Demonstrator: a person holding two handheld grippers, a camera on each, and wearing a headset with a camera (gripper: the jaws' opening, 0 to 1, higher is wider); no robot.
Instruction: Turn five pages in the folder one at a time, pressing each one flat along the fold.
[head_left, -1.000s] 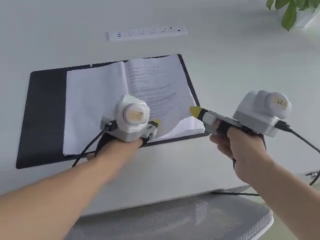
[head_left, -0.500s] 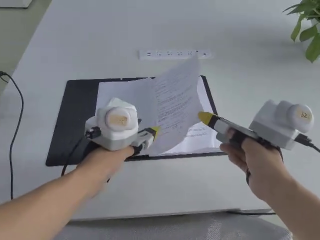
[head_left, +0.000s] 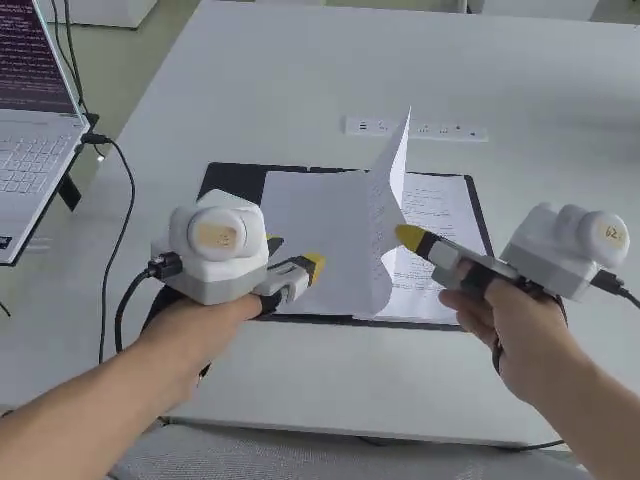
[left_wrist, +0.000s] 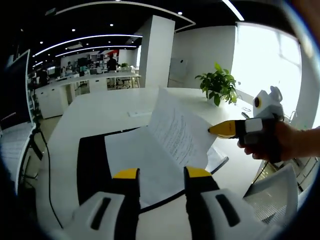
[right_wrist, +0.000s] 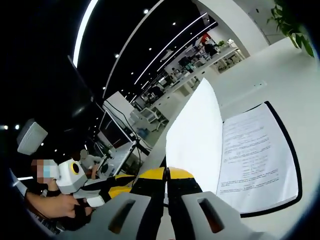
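Got a black folder (head_left: 232, 188) lying open flat in the middle of a white desk (head_left: 300, 70). Caught one page (head_left: 388, 205) mid-flip, standing nearly upright over the fold, printed face turned left and blank back turned right. Pinched at its outer edge by the right tool (head_left: 411, 238), yellow tips closed together on the paper. Easiest to check in the right gripper view, looking up the blank side straight from the shut tips. Underneath on the right, lying flat, another printed sheet (head_left: 440, 215).

Over on the left half, holding the left tool (head_left: 293, 260) just above the near edge of the folder, beside the raised page, tips clearly apart with a gap. Can't tell whether it's touching the paper below.

Beyond the folder, toward the far edge, spotted a white power strip (head_left: 415, 128). Off to the far left, an open laptop (head_left: 25, 130) with a black cable (head_left: 122, 215) trailing down. Way off right in the left gripper view, a potted plant (left_wrist: 217, 86).
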